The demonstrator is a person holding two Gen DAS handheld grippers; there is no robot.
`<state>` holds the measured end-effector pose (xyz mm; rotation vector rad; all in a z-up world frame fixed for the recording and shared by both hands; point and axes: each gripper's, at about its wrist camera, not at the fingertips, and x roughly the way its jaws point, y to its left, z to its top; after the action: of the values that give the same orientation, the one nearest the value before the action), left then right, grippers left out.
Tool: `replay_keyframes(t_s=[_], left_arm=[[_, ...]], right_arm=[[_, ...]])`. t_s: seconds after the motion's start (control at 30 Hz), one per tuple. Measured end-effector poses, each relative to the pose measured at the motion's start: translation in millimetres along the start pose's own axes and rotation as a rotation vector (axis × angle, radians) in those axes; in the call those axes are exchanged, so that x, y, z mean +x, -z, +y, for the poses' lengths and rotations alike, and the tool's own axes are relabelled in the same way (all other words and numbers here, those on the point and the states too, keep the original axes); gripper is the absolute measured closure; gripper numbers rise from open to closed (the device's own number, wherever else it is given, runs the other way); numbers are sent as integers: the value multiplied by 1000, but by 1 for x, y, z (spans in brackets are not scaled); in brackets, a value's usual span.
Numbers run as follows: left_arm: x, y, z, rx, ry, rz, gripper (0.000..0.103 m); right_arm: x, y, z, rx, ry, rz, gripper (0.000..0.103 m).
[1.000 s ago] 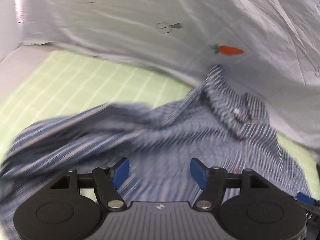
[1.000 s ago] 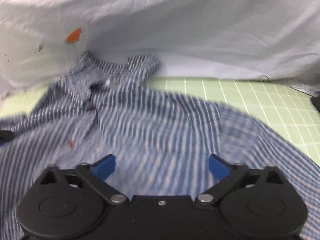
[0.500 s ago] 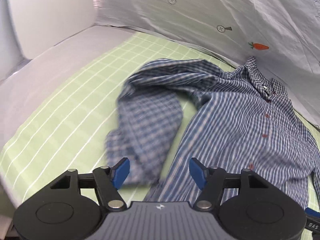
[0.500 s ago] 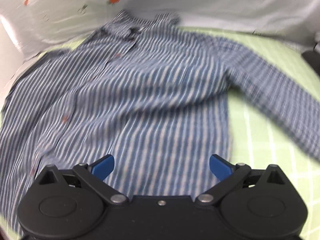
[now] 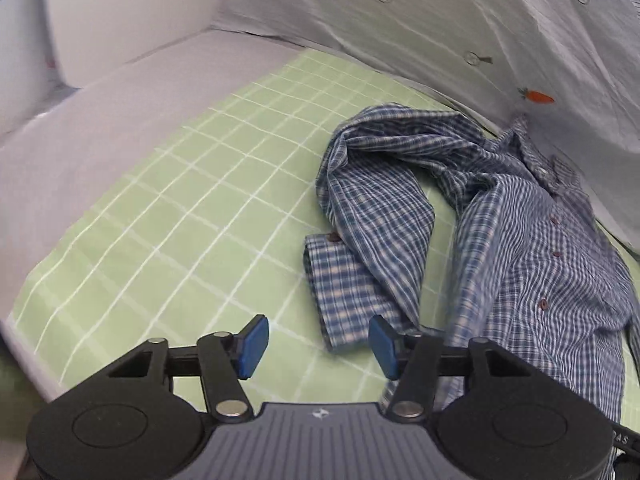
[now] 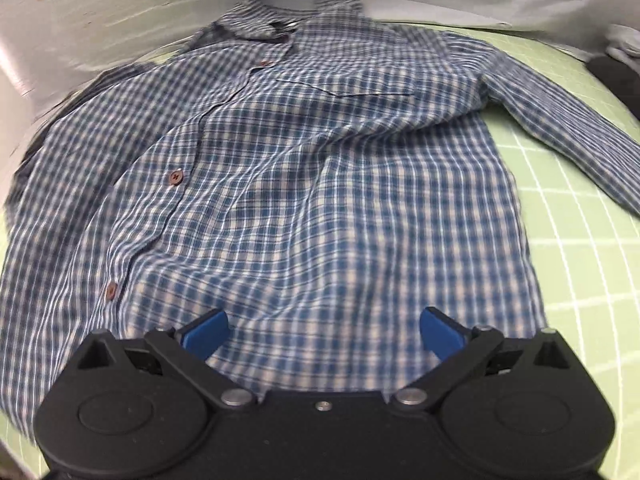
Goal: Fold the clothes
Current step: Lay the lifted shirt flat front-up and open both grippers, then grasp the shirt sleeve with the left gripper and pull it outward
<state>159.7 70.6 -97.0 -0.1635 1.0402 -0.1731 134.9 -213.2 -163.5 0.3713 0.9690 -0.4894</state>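
Note:
A blue-and-white plaid button shirt (image 6: 320,184) lies front up on the green grid mat (image 5: 180,232), collar toward the back. Its one sleeve (image 5: 380,208) is crumpled and doubled back, with the cuff (image 5: 340,304) lying just ahead of my left gripper (image 5: 320,342). That gripper's jaws are closing, and the cuff's end shows between the blue pads (image 5: 252,340) without being pressed. My right gripper (image 6: 324,334) hovers open over the shirt's lower hem, nothing gripped. The other sleeve (image 6: 568,120) stretches out to the right.
A pale sheet (image 5: 460,32) with small carrot prints hangs behind the mat, close to the collar. A white ledge (image 5: 100,112) and wall border the mat's left side. A dark object (image 6: 612,76) sits at the far right. Bare mat (image 6: 592,280) lies right of the shirt.
Both grippers have drawn back from the shirt, which now lies spread on the mat instead of filling the views. The left jaws have narrowed. The left sleeve has settled in a crumpled loop.

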Motion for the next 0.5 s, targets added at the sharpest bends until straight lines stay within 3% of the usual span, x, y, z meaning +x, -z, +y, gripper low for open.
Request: replay_keyframes(t_s=[0.17, 0.3, 0.37, 0.43, 0.5], left_arm=[[36, -24, 15, 90, 145, 84, 55], [54, -29, 6, 181, 160, 103, 56], [59, -31, 3, 211, 164, 97, 61], [62, -33, 2, 229, 148, 90, 94], [64, -36, 7, 229, 142, 87, 98]], right_arm=[[-2, 13, 23, 70, 133, -23, 0], [-5, 16, 31, 120, 166, -1, 0], [-6, 18, 32, 139, 177, 2, 0], [-6, 18, 34, 155, 189, 8, 0], [-6, 18, 36, 173, 201, 13, 0]])
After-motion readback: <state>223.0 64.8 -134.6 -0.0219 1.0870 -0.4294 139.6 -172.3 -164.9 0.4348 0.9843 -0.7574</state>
